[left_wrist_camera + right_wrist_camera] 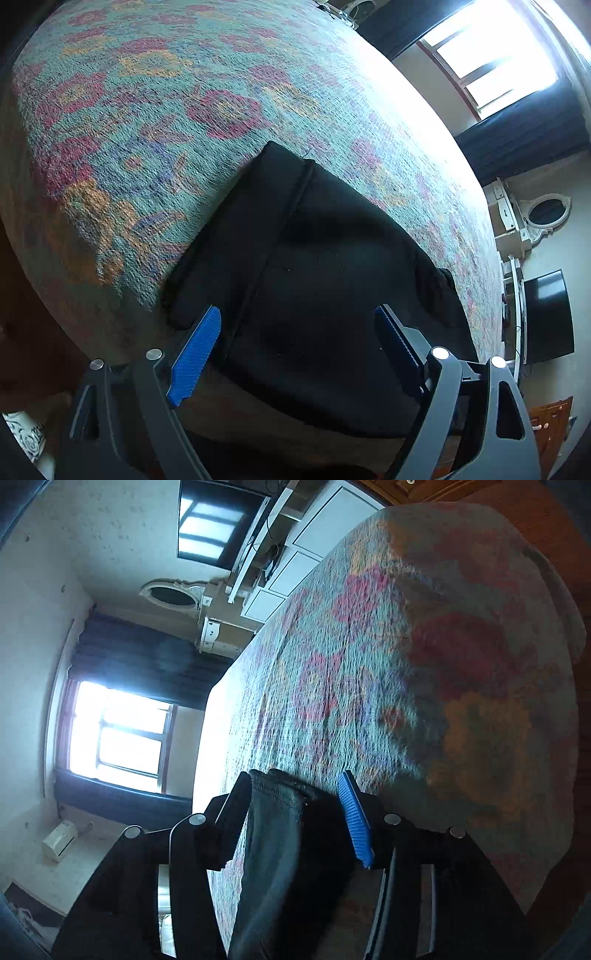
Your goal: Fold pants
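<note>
The black pants (325, 266) lie folded in a compact block on the patterned bedspread (177, 110). My left gripper (299, 332) is open, its blue pads wide apart just above the near end of the pants, holding nothing. In the right wrist view my right gripper (295, 797) has its jaws partly apart with a thick fold of the black pants (273, 842) between them; the fabric runs back toward the camera. Whether the pads press on the cloth I cannot tell.
The bedspread (424, 664) covers a large bed. A bright window (491, 55) with dark curtains, a white dresser with an oval mirror (546, 210) and a wall-mounted TV (550, 314) stand beyond the bed's far edge. Wooden floor shows beside the bed.
</note>
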